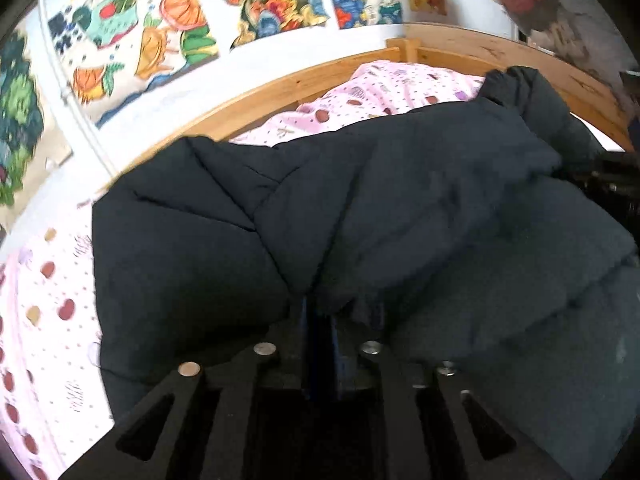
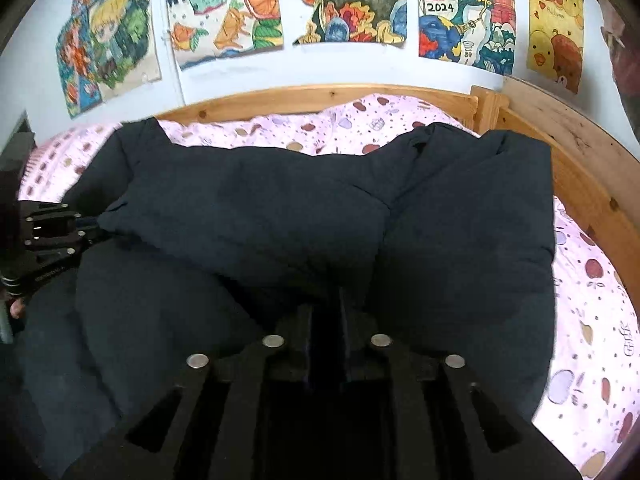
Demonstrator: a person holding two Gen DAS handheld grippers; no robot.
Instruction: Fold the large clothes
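Observation:
A black padded jacket [image 1: 400, 208] lies folded over itself on the bed, and it fills the middle of the right wrist view [image 2: 280, 208] too. My left gripper [image 1: 320, 316] sits at the near edge of the folded-over layer. Its jaws stand a narrow gap apart, with puckered jacket fabric bunched between the tips. My right gripper [image 2: 328, 300] is at the same folded edge further right, its jaws also narrowly apart on gathered fabric that hides the tips. From the right wrist view, the left gripper [image 2: 94, 232] enters at the left edge, tips in the jacket.
The pink patterned sheet [image 2: 592, 320] shows around the jacket. A wooden bed frame [image 2: 320, 98] runs along the far side and right [image 1: 500, 50]. Colourful drawings [image 2: 344, 4] hang on the white wall behind. A fingertip [image 2: 16, 309] shows at the left edge.

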